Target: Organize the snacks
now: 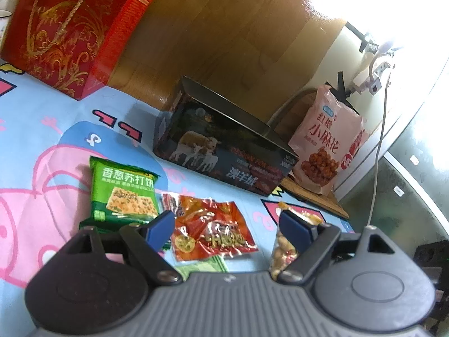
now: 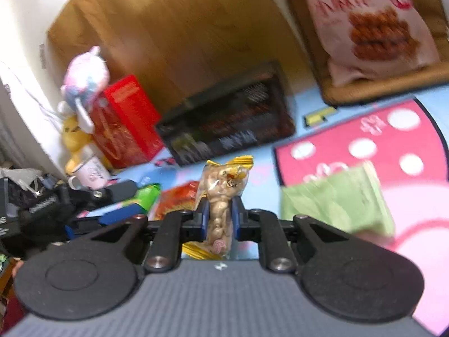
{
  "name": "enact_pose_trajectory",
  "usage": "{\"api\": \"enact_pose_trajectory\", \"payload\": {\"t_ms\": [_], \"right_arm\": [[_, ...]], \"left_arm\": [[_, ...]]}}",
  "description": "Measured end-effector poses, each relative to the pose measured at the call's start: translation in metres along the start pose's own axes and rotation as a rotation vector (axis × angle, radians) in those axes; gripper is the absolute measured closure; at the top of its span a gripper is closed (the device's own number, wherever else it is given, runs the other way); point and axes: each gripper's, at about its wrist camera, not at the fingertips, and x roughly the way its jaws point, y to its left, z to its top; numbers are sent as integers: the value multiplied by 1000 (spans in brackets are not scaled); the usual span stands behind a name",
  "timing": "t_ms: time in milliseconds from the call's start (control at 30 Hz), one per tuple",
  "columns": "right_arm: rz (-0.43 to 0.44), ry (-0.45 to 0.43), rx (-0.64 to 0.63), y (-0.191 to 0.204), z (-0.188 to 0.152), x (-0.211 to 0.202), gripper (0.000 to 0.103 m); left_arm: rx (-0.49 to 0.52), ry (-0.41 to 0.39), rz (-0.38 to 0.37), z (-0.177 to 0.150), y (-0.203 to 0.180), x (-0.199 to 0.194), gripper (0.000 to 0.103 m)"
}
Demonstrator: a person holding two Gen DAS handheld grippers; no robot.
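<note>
On a cartoon-printed mat point(image 1: 42, 129), the dark box point(image 1: 224, 151) with sheep on its side serves as the landmark. Far to the left of the dark box stands a red gift box point(image 1: 70, 31) with gold patterns and a rope handle, at the mat's edge by the wooden floor point(image 1: 224, 28). In front of the dark box and to its left lies a green cracker packet point(image 1: 123, 191), face up on the mat. Just right of it, directly in front of the dark box, lies an orange-red snack packet point(image 1: 213, 230), which overlaps a pale green packet underneath it. The left hand-held gripper point(image 1: 227, 224) hangs over this orange-red packet with its blue fingers wide apart and nothing between them. To the right of the dark box, a pink bag point(image 1: 328, 140) of fried dough twists leans upright on a brown wooden board. In the right wrist view, the right hand-held gripper point(image 2: 220, 220) is clamped on a clear packet of nuts point(image 2: 221, 193) with yellow crimped ends, squeezed at its middle and held upright, in front of the dark box point(image 2: 227, 118). A blurred pale green packet point(image 2: 336, 199) lies on the mat to the right of the gripped nuts. Left of the dark box in this view, soft toys point(image 2: 84, 75) and a white mug point(image 2: 89, 172) sit beside the red gift box point(image 2: 129, 120).
</note>
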Motion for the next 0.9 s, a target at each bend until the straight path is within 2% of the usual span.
{"api": "enact_pose_trajectory", "payload": {"t_ms": [233, 333, 433, 567, 833, 900], "right_arm": [[69, 108, -411, 46, 5, 25, 83], [10, 54, -501, 56, 1, 31, 83], [-87, -50, -474, 51, 4, 27, 67], [-109, -100, -367, 32, 12, 14, 65], [-89, -10, -229, 8, -4, 2, 55], [-65, 25, -215, 10, -9, 5, 53]], "left_arm": [[-42, -42, 19, 5, 9, -7, 18], [-45, -45, 25, 5, 10, -8, 18], [-43, -44, 27, 5, 10, -7, 18], [-43, -45, 27, 5, 10, -7, 18], [-31, -45, 43, 5, 9, -6, 18], [-18, -54, 71, 5, 8, -7, 18]]}}
